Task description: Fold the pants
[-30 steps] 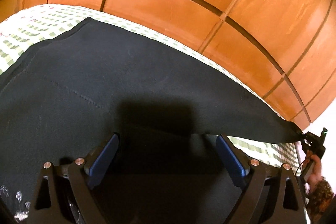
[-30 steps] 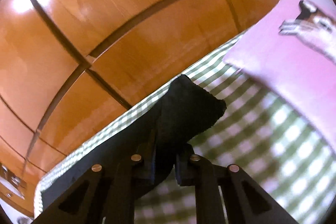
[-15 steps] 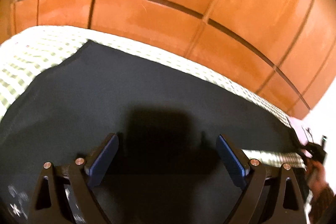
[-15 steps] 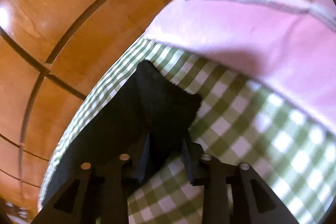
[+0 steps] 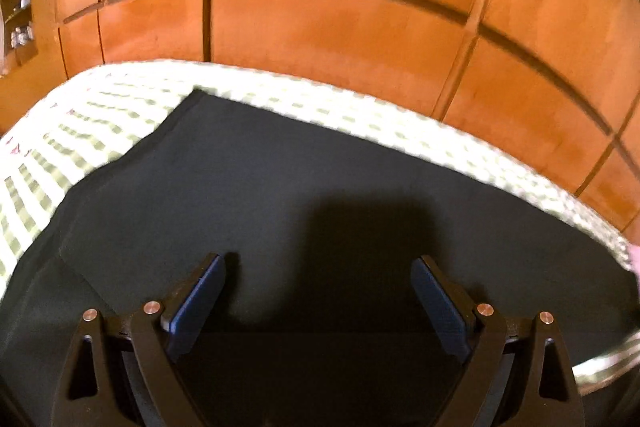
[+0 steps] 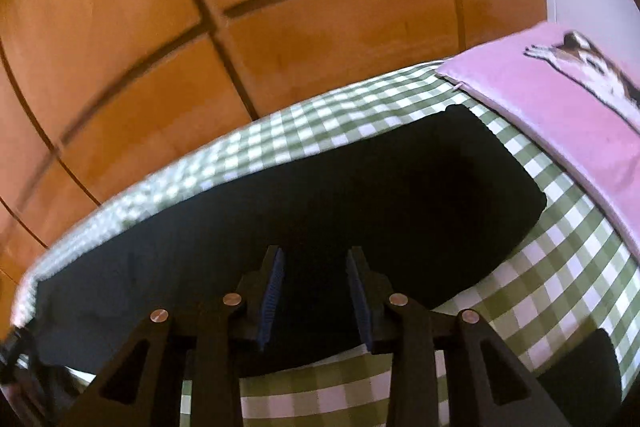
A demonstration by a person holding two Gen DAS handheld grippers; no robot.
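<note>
With both your left gripper (image 5: 318, 293) and right gripper (image 6: 316, 287) open and empty above the pants (image 6: 360, 195), the right jaws having just opened, a low pass could drag and rumple the flat fabric.

Each camera sits just behind its own tongs and looks forward and steeply down at the bed from close above. The left wrist view faces the dark pants (image 5: 280, 187) spread over the checked sheet (image 5: 80, 131), with the wooden panelling (image 5: 340, 27) behind. The right wrist view shares these and adds the pink pillow (image 6: 560, 99) at far right.
</note>
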